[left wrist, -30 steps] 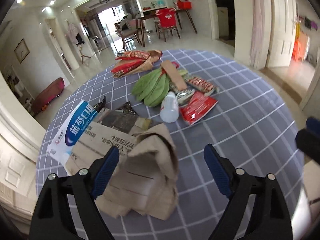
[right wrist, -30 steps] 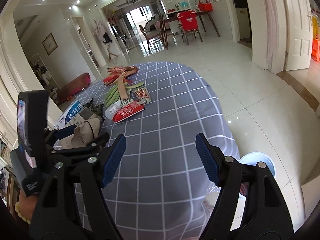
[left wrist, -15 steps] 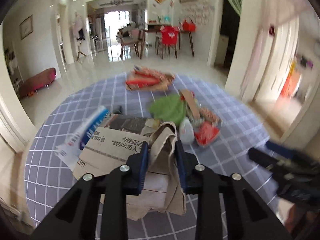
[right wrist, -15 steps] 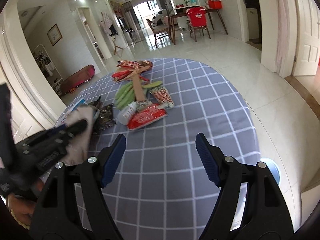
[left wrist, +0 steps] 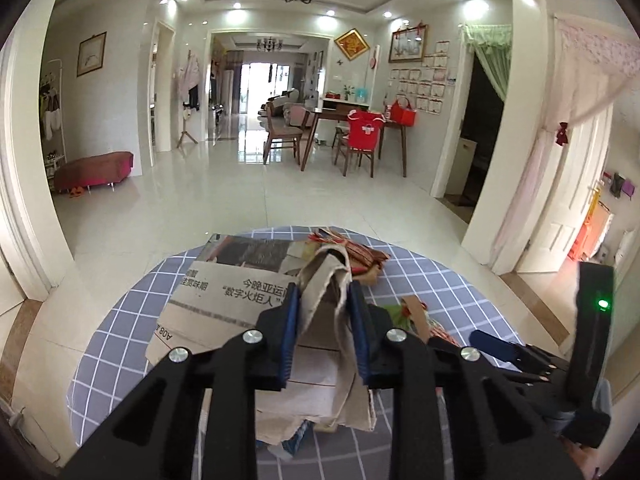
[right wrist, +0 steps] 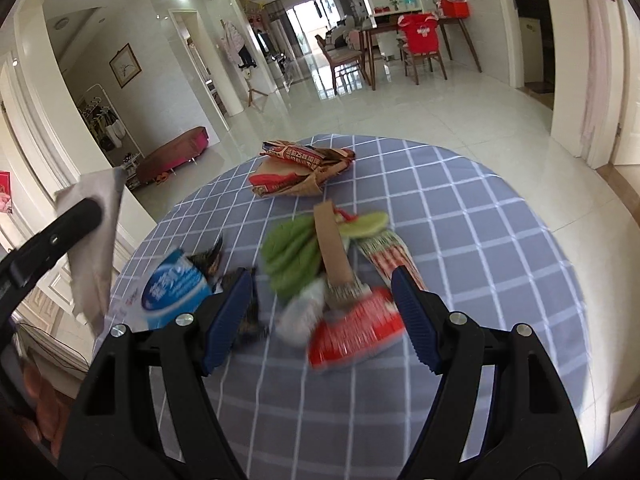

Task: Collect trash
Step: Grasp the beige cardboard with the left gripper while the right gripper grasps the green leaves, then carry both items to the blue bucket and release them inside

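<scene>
The brown paper bag (left wrist: 326, 312) was pinched between the blue pads of the left gripper (left wrist: 324, 320) and hung clear of the table (left wrist: 460, 292), its crumpled lower part drooping over the newspaper (left wrist: 228, 296) beneath. A second before, those jaws stood wide around the bag as it lay on the cloth; they had closed on it and lifted it, so one piece of trash looked ready to be carried off (where the bin stood was not visible here).

The right gripper (right wrist: 324, 312) remained wide with nothing held, and had drawn closer to the litter: the red wrapper (right wrist: 356, 332) and a white bottle (right wrist: 300, 312) lay between its fingers, green leaves (right wrist: 292, 256) just beyond, likely its next pick.
</scene>
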{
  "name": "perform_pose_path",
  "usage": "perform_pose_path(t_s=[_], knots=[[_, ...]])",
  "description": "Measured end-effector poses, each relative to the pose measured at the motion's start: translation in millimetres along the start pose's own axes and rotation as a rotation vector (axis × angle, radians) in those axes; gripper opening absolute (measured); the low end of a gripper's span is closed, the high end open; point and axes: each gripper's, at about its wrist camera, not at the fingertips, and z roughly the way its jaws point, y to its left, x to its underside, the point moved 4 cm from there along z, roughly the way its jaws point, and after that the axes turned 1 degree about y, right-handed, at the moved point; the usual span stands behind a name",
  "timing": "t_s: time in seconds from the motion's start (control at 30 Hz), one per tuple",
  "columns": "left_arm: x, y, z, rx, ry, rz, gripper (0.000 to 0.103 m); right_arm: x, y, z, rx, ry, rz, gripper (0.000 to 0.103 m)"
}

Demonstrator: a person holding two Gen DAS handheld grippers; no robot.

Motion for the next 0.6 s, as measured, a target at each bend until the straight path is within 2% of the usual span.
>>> perform_pose_path(t_s=[0.2,0.23,0.27,0.3,0.37,0.6], knots=[[-10.4,-0.1,25.2,-0.005,0.011,0.005,0.024,-16.9,2.5,46.6,-0.004,0.055,0.006,0.071],[-11.5,-0.6,28.6,-0.006,0.014,0.008,0.024,-18.1,2.7,54.2,-0.007,0.069,0.003,0.063],[-12.5,-1.2,31.6,-0.008,0.016,0.01,0.024,-19.1,3.3,59.3,-0.011,0.079,0.0,0.043],[-11.7,-2.2,33.0,-0.007,0.017,0.011,0.024,-20.3,3.3,64.1,-0.014,0.092,-0.006,0.031],[-13.4,-4.7,35.2,-0.008,0.018,0.015,0.024,-22.2,4.2,67.2,-0.029,0.098,-0.02,0.019],[-17.0,-18.4,20.6,0.0,-0.011,0.022,0.024,-32.4,6.1,19.6,-0.116,-0.003,-0.029,0.015]])
